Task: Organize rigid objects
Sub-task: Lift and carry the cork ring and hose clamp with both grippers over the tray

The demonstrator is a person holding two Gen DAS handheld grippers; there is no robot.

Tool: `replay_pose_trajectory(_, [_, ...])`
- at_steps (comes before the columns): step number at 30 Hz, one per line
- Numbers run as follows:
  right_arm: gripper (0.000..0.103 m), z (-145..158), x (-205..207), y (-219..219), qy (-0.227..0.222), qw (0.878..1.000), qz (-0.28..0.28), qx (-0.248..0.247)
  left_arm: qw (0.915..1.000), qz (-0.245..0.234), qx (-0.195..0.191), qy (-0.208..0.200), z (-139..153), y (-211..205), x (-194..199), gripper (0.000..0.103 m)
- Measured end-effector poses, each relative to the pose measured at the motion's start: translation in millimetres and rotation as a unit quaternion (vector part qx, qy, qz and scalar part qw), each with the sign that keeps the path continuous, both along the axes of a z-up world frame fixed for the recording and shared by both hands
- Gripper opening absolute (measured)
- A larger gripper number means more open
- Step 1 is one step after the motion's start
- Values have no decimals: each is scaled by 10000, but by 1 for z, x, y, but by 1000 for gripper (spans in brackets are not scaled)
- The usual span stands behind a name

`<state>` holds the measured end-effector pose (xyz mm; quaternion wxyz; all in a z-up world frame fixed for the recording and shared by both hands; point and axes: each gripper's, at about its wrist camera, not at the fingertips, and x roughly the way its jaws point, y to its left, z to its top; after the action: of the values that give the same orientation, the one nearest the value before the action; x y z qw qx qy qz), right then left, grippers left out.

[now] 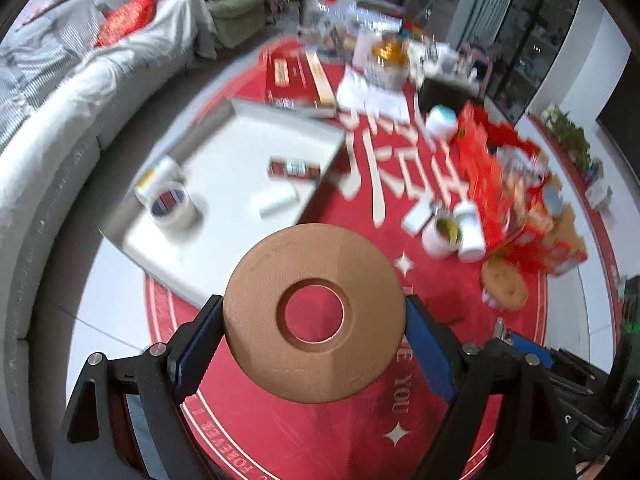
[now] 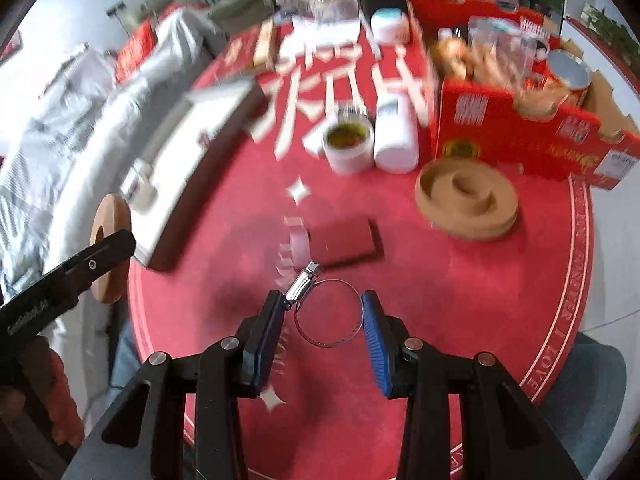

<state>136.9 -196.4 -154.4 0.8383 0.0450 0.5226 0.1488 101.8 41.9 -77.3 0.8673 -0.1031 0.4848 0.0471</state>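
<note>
My left gripper [image 1: 314,320] is shut on a tan disc with a round centre hole [image 1: 280,320], held above the red round rug [image 1: 360,420]. The disc also shows at the left edge of the right wrist view [image 2: 112,248]. My right gripper [image 2: 322,316] is shut on a metal hose clamp ring [image 2: 326,312], its screw housing by the left finger. A second tan disc [image 2: 466,204] lies on the rug ahead on the right. A dark red flat block [image 2: 344,240] lies just beyond the clamp.
A red cardboard box [image 2: 516,120] full of items stands at the right. A white jar [image 2: 348,144] and a white bottle [image 2: 396,136] stand beside it. A low white table [image 1: 240,168] with tape rolls is at the left, and a sofa [image 1: 60,120] is further left.
</note>
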Motion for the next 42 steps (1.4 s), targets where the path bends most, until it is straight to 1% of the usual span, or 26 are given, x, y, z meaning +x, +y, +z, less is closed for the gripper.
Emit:
replay_pose_trajectory(5, [41,26,-1,7,-285,9994,-73,189,9988,64,61,-492,50,5,1,89])
replay_pose_trajectory(7, [41,39,-1,14,-335,9990,15,309,9975,77,92,-692,73,8,4,89])
replay_pose_trajectory(9, [41,54,2,20,-436,9985,111,319,9959,122,99,-892,95,14,8,89])
replay_pose_trajectory(11, [41,68,5,27,-562,9977,193,332,9925,227,150,-1194,123,22,10,89])
replay_pose_trajectory(15, [41,114,18,42,-903,9941,333,504,9856,389,256,-1623,166,38,13,89])
replay_pose_trajectory(16, [41,126,22,46,-978,9928,373,578,9842,431,289,-1693,174,42,14,89])
replay_pose_trajectory(17, [41,132,25,49,-1020,9921,399,611,9827,470,327,-1763,181,46,15,89])
replay_pose_trajectory(18, [41,146,29,55,-1129,9905,436,647,9812,512,382,-1821,187,51,17,89])
replay_pose_trajectory(22, [41,181,40,77,-1487,9854,581,586,9762,781,490,-1962,201,74,25,89])
replay_pose_trajectory(25, [41,206,45,97,-1763,9802,753,496,9749,960,564,-1928,196,90,30,89])
replay_pose_trajectory(27, [41,211,50,111,-1851,9784,827,403,9757,1029,591,-1841,186,97,35,89])
replay_pose_trajectory(29, [41,210,55,122,-1841,9782,889,374,9773,1080,605,-1720,170,103,39,89])
replay_pose_trajectory(31, [41,200,63,138,-1739,9793,972,367,9801,1117,658,-1503,147,109,44,89])
replay_pose_trajectory(35, [41,166,79,166,-1411,9837,1086,243,9847,1171,693,-1090,101,115,54,89])
replay_pose_trajectory(37, [41,146,89,178,-1217,9864,1085,188,9847,1242,756,-959,81,119,60,89])
replay_pose_trajectory(40, [41,117,104,188,-981,9894,1065,144,9835,1310,986,-763,50,119,72,89])
replay_pose_trajectory(42, [41,99,115,193,-816,9911,1046,121,9851,1290,971,-599,31,120,79,89])
